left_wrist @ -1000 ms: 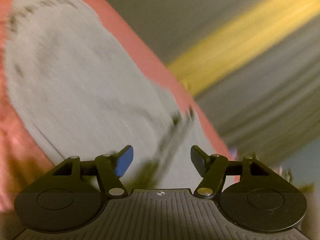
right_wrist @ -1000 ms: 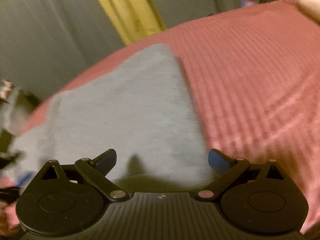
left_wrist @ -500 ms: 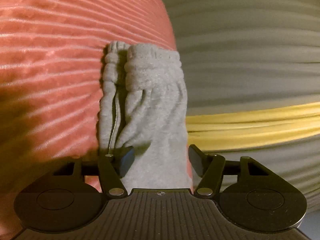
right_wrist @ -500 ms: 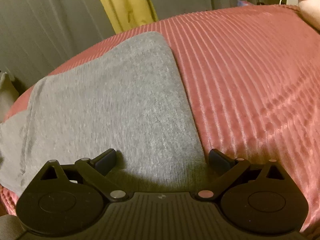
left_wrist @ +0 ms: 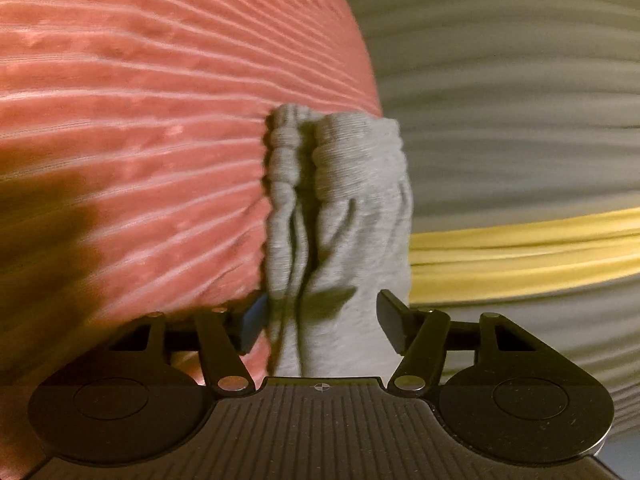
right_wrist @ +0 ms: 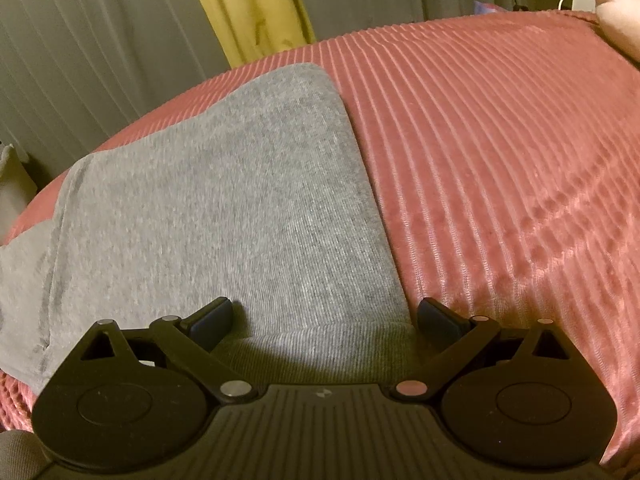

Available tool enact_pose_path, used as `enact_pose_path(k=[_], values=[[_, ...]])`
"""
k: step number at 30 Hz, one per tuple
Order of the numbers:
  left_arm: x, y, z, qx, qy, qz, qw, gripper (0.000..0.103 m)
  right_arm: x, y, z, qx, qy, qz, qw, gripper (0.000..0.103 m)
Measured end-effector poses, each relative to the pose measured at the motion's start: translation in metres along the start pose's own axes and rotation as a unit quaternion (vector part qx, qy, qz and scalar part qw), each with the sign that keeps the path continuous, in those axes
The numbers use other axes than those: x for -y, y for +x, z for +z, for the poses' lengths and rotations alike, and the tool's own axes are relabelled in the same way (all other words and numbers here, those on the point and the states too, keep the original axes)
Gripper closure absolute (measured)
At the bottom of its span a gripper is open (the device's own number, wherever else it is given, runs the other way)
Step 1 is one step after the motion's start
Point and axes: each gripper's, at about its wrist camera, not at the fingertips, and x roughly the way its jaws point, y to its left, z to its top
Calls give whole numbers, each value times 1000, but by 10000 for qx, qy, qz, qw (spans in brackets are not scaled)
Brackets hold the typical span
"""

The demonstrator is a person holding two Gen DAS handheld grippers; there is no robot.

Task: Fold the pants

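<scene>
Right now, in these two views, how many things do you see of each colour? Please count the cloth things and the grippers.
Grey: 2, the pants and the grey curtain
Pink-red: 1, the bedspread
Yellow: 1, the yellow curtain
Black: 2, the left gripper and the right gripper, both open
Total: 6

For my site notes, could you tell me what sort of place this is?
Probably a bedroom: grey pants lie on a ribbed pink bedspread, with grey and yellow curtains behind.
</scene>
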Motion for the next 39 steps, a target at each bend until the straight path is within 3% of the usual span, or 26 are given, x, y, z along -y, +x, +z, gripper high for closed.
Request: enact_pose_path(k=[5, 9, 13, 17, 21, 22, 25, 28, 31, 33, 35, 36, 38, 39], values=[[1, 15, 10, 41, 43, -93, 9999, 41, 0, 1, 0, 1, -16, -5, 10000, 4], [19, 22, 11, 151, 743, -331, 9966, 44, 0, 1, 0, 3, -37, -22, 10000, 4], [21, 36, 17, 292, 828, -8, 9961, 44, -2, 1, -1, 7, -65, -61, 10000, 4], [27, 51, 30, 264, 701, 1, 9972, 42, -5, 2, -2, 13, -112, -92, 9999, 4], [45, 58, 29, 300, 1122, 274, 9929, 75, -5, 2, -2, 13, -106, -102, 9999, 4], [48, 56, 28, 347, 1221, 244, 9916, 79, -5, 1, -2, 12, -105, -102, 9999, 4], [52, 46, 25, 467, 1370, 31, 9895, 83, -4, 0, -2, 14, -80, -71, 9999, 4], [70, 38, 18, 594, 1674, 50, 9841, 83, -2, -1, -1, 23, -17, -25, 10000, 4], [113, 32, -3, 755, 2485, 89, 9656, 84, 2, -2, 1, 23, 93, 36, 9999, 4], [152, 25, -27, 809, 3151, 14, 9456, 84, 7, -6, 2, 68, 291, 136, 9995, 4], [190, 20, -58, 747, 3735, -305, 9241, 84, 16, -10, 4, 153, 601, 267, 9977, 4], [210, 18, -80, 685, 4087, -516, 9086, 89, 20, -13, 5, 224, 762, 332, 9963, 4], [244, 15, -131, 535, 4800, -990, 8700, 97, 28, -20, 6, 428, 1049, 409, 9927, 4], [256, 15, -158, 360, 5039, -1330, 8527, 97, 32, -23, 6, 540, 1158, 416, 9909, 4]])
